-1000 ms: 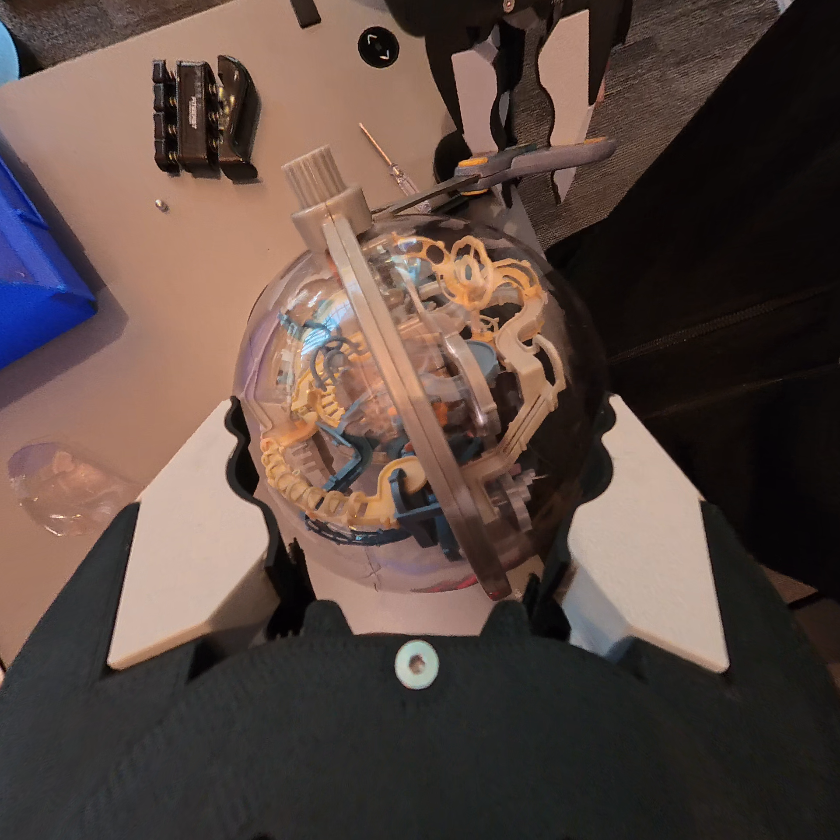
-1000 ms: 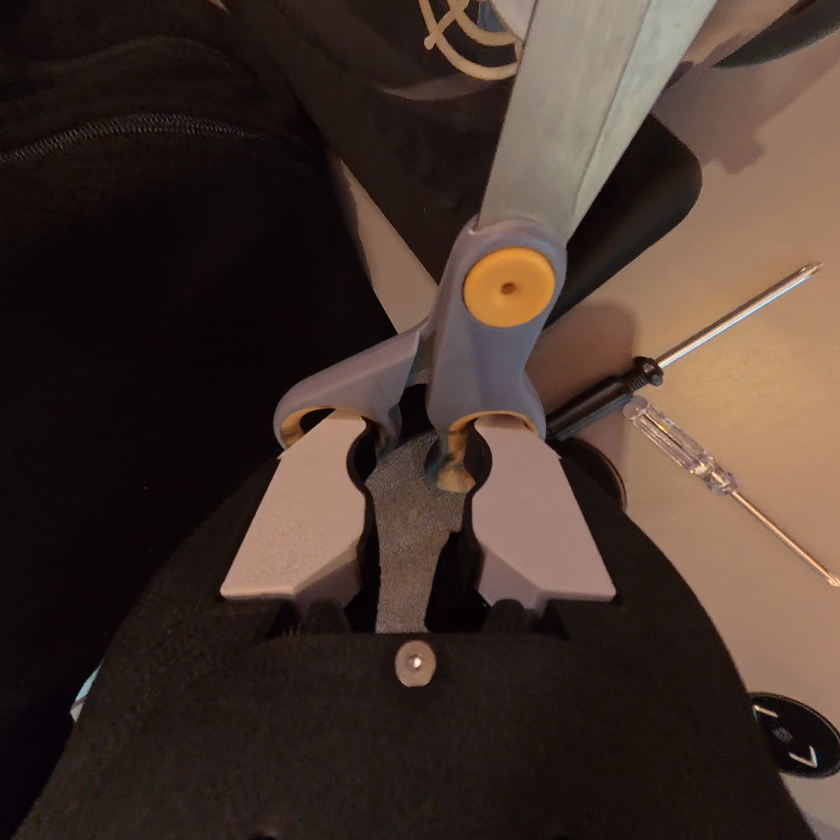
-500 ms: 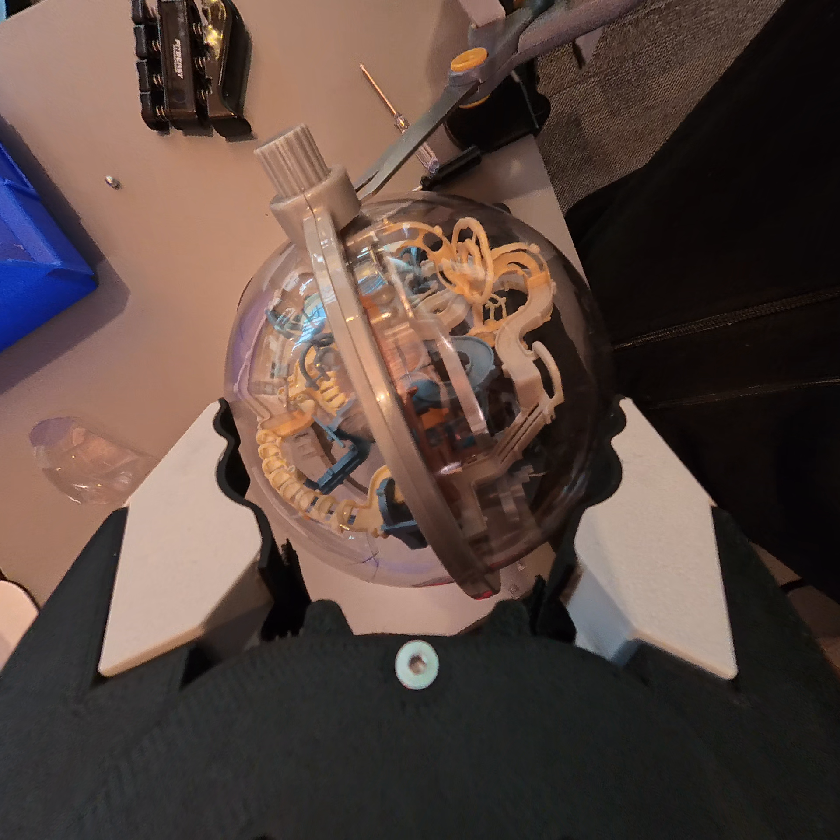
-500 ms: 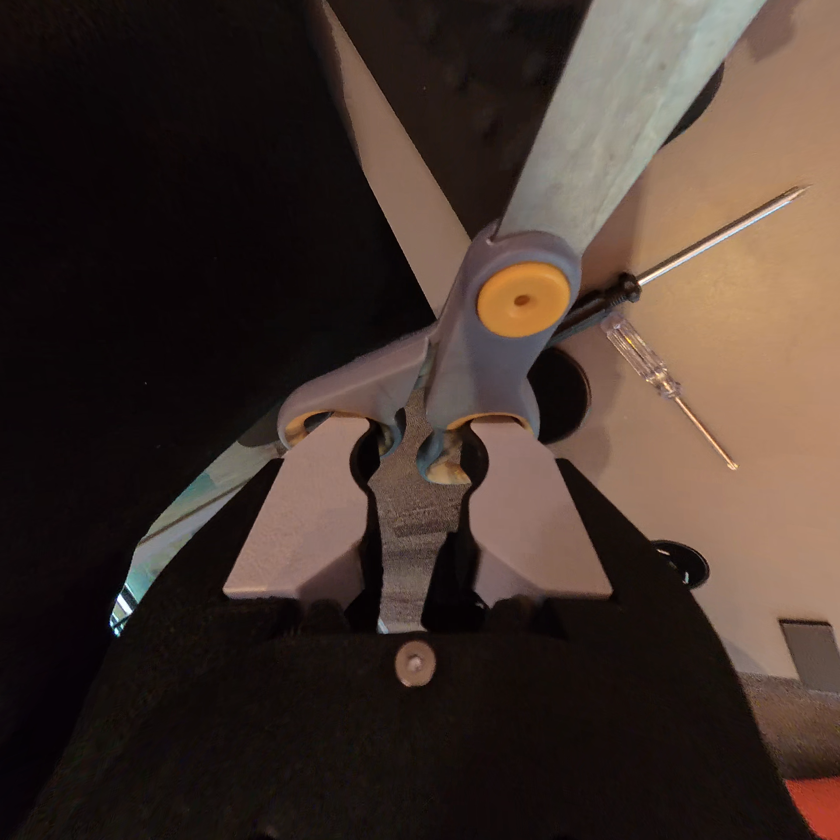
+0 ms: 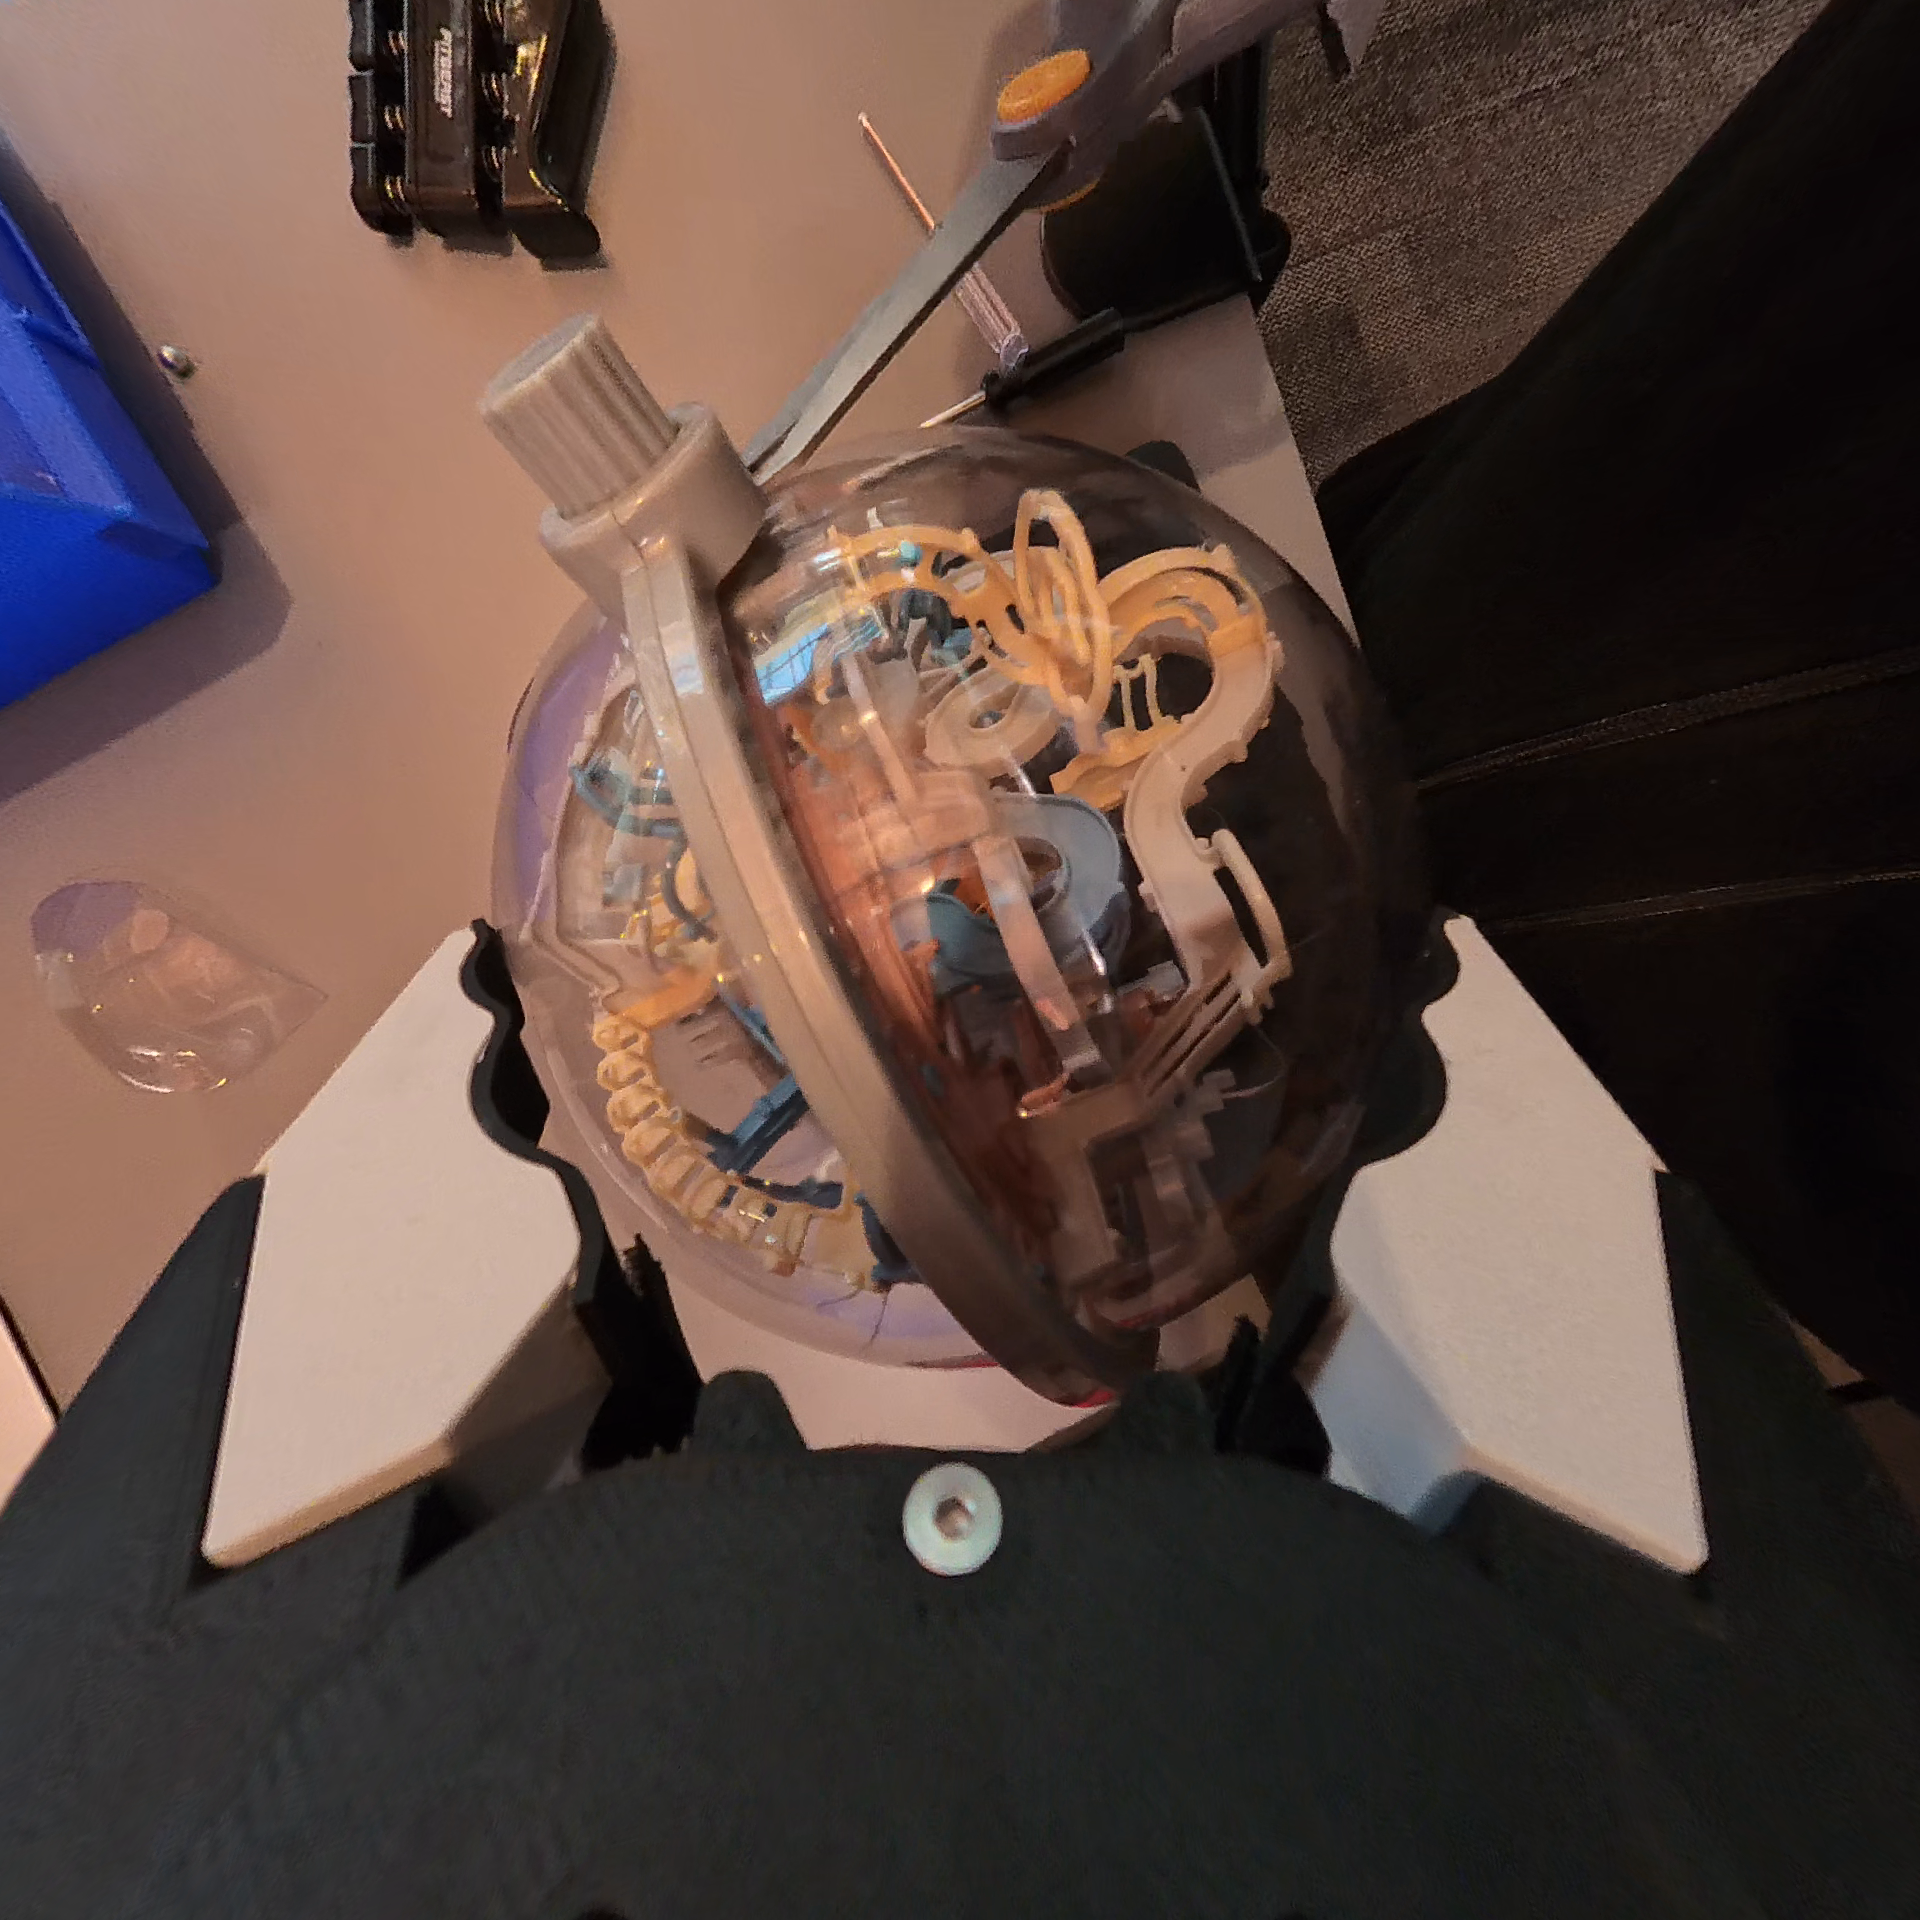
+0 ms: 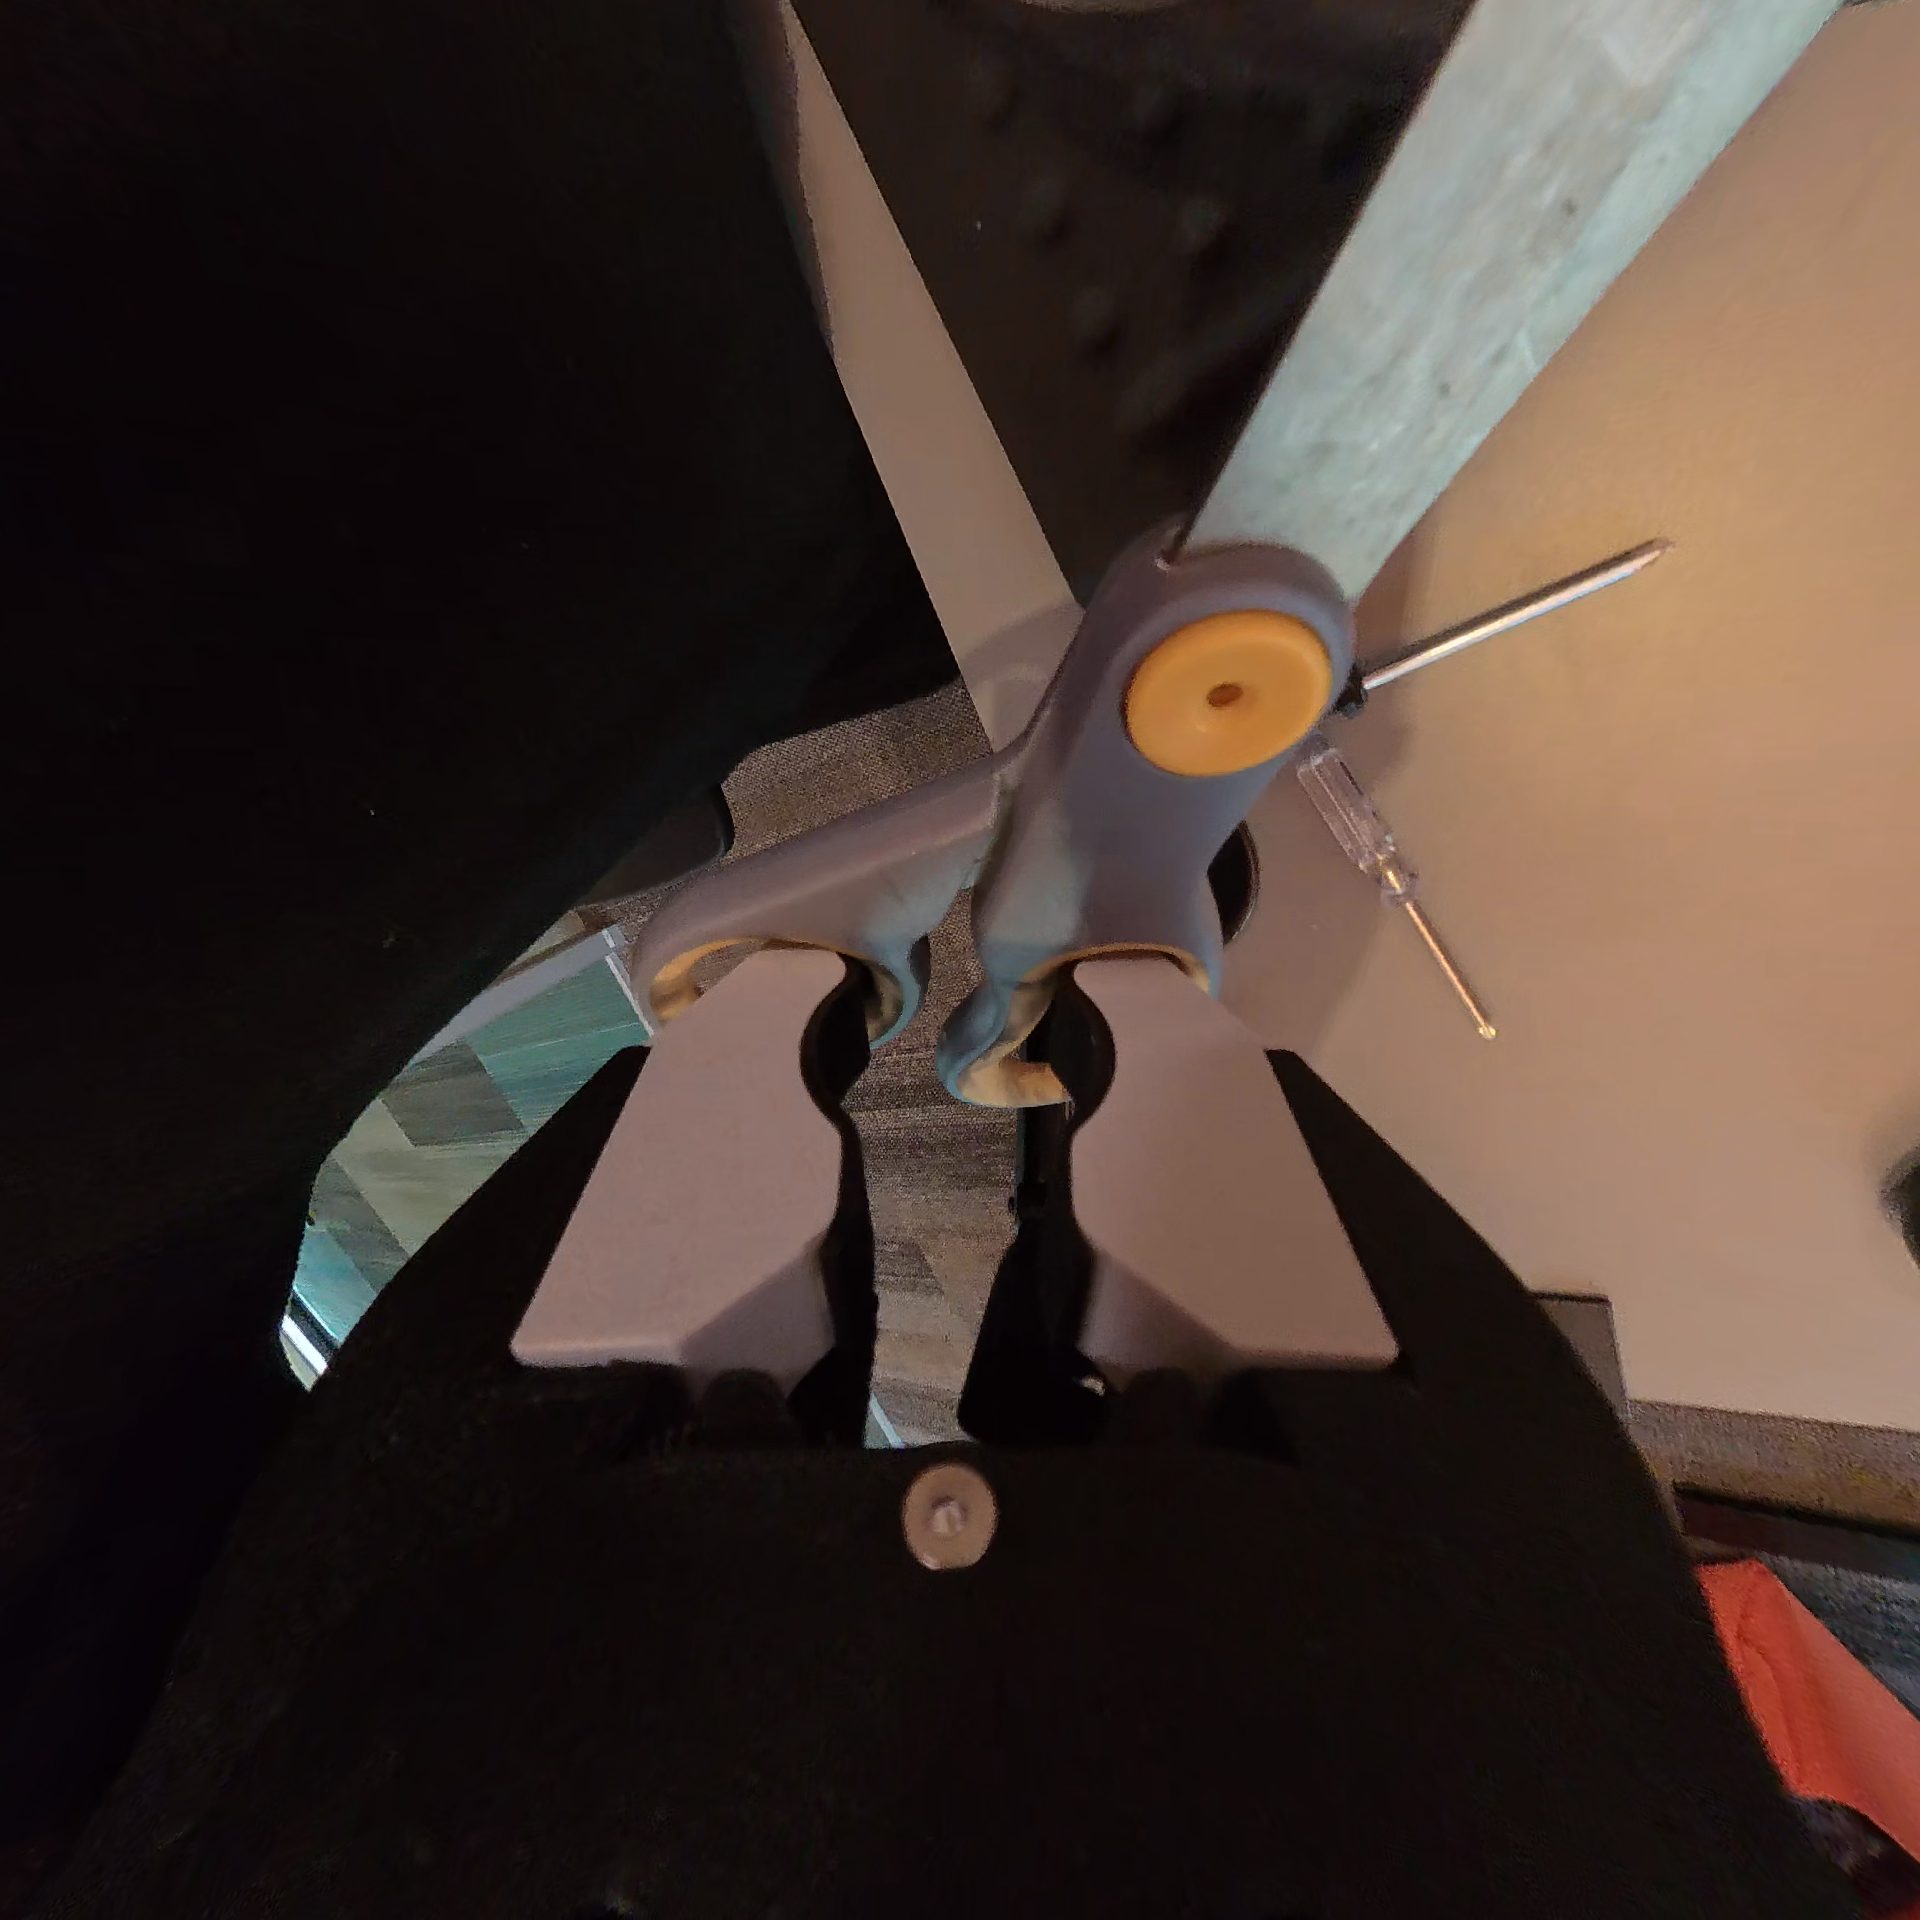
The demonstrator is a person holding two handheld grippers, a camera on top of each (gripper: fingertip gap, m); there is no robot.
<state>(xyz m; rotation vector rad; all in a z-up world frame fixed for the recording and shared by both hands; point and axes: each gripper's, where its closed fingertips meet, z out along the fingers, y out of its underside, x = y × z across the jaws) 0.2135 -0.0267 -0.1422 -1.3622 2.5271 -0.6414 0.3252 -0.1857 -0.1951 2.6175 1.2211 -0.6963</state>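
Observation:
My left gripper (image 5: 961, 935) is shut on a clear plastic maze ball (image 5: 1039, 727) with yellow and blue tracks inside and a grey ring around it. The ball's grey ribbed knob (image 5: 577, 405) points up and left. My right gripper (image 6: 951, 977) holds grey scissors (image 6: 1226, 691) with a yellow pivot; its fingers sit in the two handle loops and the blades are spread. In the left wrist view one scissor blade (image 5: 904, 291) reaches to the ball beside the knob's base.
On the beige table (image 5: 312, 675) lie a blue bin (image 5: 73, 520), a black bit holder (image 5: 468, 114), a clear plastic piece (image 5: 156, 987), a clear-handled screwdriver (image 6: 1351, 821) and a black-handled one (image 5: 1049, 364). A person's dark clothing (image 5: 1662, 727) fills the right. There is about 20 cm between the tips of the two grippers.
The right gripper's fingers have spread and the scissor blades have opened wider. The ball has tilted so its knob leans further left, and the scissors have shifted up and right in the left view.

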